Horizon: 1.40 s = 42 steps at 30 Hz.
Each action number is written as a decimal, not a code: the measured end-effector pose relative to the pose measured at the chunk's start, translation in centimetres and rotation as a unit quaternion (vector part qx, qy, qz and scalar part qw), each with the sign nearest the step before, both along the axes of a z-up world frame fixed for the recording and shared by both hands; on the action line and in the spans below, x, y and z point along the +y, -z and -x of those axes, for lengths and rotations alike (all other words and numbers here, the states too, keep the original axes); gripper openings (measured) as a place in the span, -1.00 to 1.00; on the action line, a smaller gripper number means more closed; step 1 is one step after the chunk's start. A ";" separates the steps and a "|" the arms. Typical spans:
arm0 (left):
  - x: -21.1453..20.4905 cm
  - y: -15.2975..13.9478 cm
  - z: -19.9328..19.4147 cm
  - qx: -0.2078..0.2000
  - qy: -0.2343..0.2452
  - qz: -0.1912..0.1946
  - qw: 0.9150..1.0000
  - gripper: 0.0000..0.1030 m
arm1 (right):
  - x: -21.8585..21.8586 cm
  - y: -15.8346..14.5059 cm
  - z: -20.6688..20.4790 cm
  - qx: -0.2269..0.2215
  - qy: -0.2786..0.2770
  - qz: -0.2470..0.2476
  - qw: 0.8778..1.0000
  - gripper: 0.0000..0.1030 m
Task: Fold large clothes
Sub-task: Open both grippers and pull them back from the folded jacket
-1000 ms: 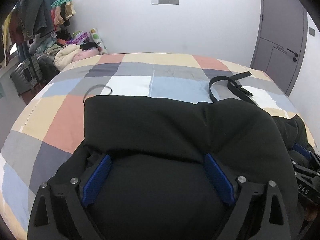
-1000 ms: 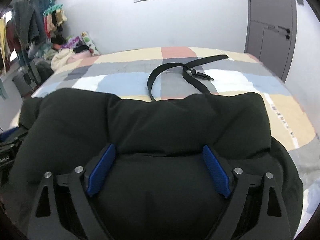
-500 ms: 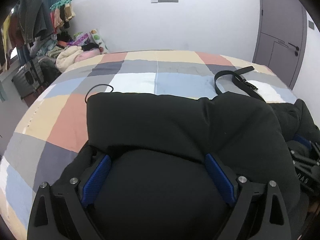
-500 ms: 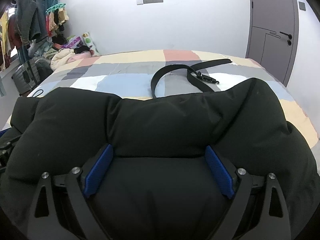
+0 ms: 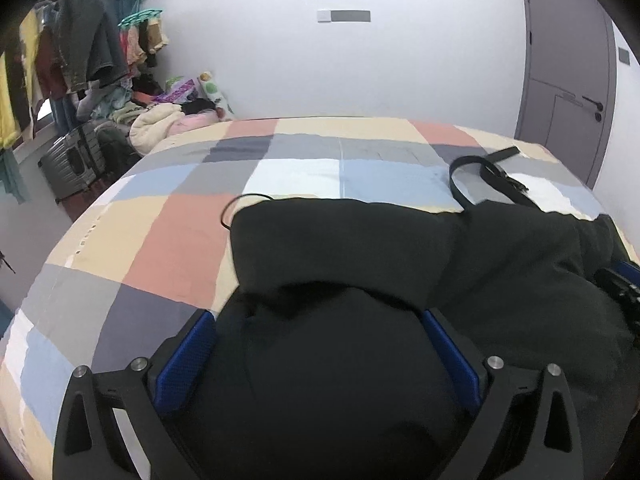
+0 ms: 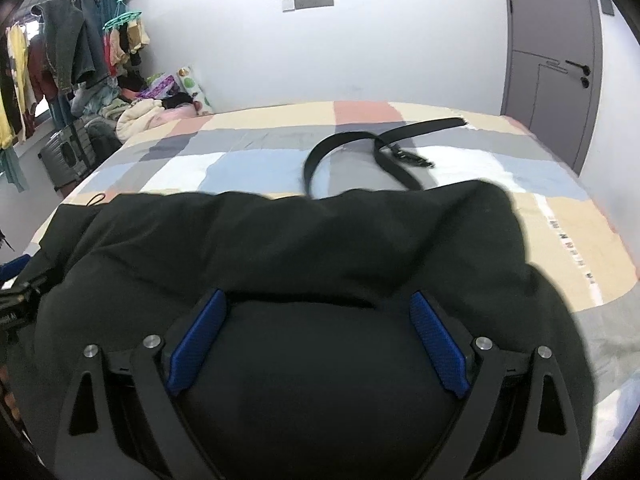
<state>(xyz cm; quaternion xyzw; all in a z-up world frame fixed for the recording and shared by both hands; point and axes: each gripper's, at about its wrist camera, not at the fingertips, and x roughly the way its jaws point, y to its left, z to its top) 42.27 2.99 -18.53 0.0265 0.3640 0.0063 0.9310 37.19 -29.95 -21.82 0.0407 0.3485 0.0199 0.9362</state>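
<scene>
— Left wrist view first: what have you got between your fingers?

— Your left gripper [image 5: 318, 354] has its blue pads spread wide, with a thick bulge of the black garment [image 5: 400, 264] bunched between them; whether they press the fabric you cannot tell. The garment lies in a fold across the near half of the bed [image 5: 168, 232], and a thin black cord [image 5: 240, 204] loops out at its far left corner.

— And your other hand?

— In the right wrist view your right gripper [image 6: 316, 338] sits the same way: pads far apart, black garment [image 6: 300, 240] mounded between them, grip uncertain.

— Any writing you can read?

— Dark lettering runs along the sheet's right edge [image 6: 568, 248], too small to read. White marks on the other gripper's body at the left edge are blurred.

— What surrounds you?

— A black belt [image 6: 384, 148] lies curled on the checked sheet just beyond the garment. Behind the bed stands a white wall [image 6: 360, 48] with a small grey plate. A grey door [image 6: 556, 60] is on the right, hanging clothes [image 6: 68, 48] on a rail to the left, a grey suitcase [image 5: 70, 160] below, and a pile of laundry [image 5: 160, 124] by the bed's far corner.
</scene>
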 end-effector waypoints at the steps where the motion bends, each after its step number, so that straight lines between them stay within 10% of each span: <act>1: 0.1 0.1 0.0 0.000 0.000 -0.003 1.000 1.00 | -0.5 -0.1 0.1 -0.001 0.005 0.001 1.000 0.81; 5: 0.2 0.8 -0.3 -0.013 -0.015 -0.051 0.999 1.00 | -2.9 0.3 0.4 0.001 0.017 0.005 1.000 0.81; 10: 2.5 2.3 -1.4 0.015 -0.009 0.027 0.999 1.00 | -4.0 2.9 -0.7 0.012 0.021 -0.054 0.998 0.83; 19: 3.0 -1.1 0.3 -0.001 -0.042 0.018 0.999 1.00 | -3.8 1.5 0.5 0.013 0.056 -0.025 0.998 0.85; 32: 0.8 -18.0 14.1 -0.111 -0.025 0.038 0.993 1.00 | -2.7 -10.6 11.8 -0.103 0.023 -0.071 0.992 0.86; 42: -0.5 -23.5 26.9 -0.166 -0.008 0.052 0.985 1.00 | -0.8 -20.0 21.5 -0.185 -0.024 -0.056 0.981 0.99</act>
